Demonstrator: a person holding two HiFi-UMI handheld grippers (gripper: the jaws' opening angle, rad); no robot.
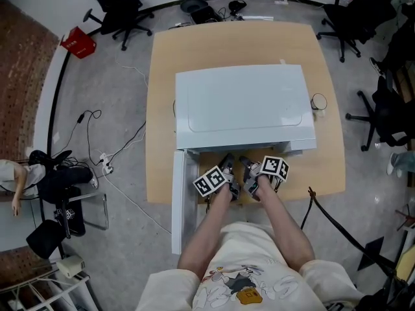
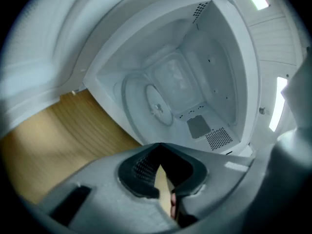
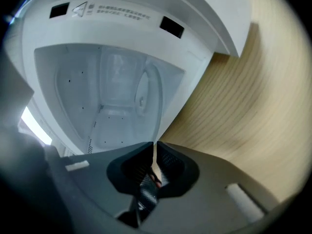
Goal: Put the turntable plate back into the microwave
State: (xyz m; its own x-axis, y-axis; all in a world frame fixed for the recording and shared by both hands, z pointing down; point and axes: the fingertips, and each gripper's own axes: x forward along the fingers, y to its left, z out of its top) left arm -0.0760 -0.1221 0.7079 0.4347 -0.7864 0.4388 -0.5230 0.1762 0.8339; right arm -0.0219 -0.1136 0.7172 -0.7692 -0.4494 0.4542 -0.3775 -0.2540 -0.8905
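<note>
The white microwave (image 1: 243,105) stands on the wooden table (image 1: 162,109) with its door (image 1: 177,203) swung open to the left. The clear glass turntable plate (image 2: 146,104) lies on the cavity floor, and it also shows in the right gripper view as the plate (image 3: 147,89). Both grippers hover just outside the cavity mouth, apart from the plate. My left gripper (image 1: 228,166) (image 2: 158,149) is shut and holds nothing. Beside it, my right gripper (image 1: 249,166) (image 3: 154,147) has its jaws together, also with nothing in them.
A mug (image 1: 318,102) stands on the table right of the microwave. The open door juts past the table's front edge on my left. Office chairs (image 1: 117,8) and cables (image 1: 107,161) are on the floor around the table.
</note>
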